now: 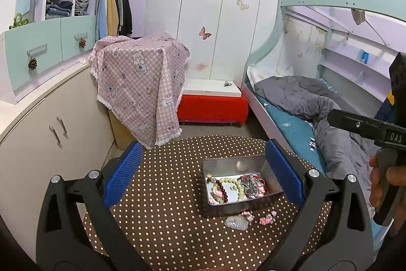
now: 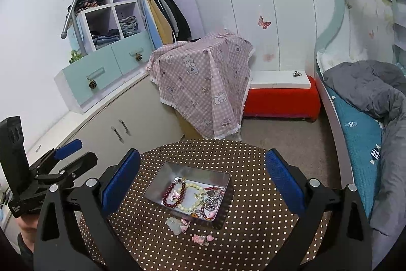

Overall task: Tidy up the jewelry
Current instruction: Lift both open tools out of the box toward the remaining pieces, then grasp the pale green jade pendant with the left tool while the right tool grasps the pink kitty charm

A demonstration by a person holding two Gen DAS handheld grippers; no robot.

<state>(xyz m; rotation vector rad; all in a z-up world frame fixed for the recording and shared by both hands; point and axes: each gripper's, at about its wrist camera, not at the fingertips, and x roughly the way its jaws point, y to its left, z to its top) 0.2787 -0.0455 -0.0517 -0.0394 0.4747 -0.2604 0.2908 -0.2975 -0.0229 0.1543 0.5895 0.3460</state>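
The round table, covered in a brown cloth with white dots, carries a rectangular metal tin with no lid on it. Inside the tin lie a cream bead bracelet, a dark red bead bracelet and a tangle of smaller trinkets at its right end. Three items rest on the cloth just outside the tin's near wall: a pale translucent pendant, a pink charm touching the pendant, and a cluster of pink charms slightly nearer the camera.

The left gripper has its blue-padded fingers spread wide, with nothing between them. The right gripper likewise has its fingers fully apart and holds nothing. Both hang above the table, pointing down at the tin. A bed with a grey quilt stands to the right of the table.
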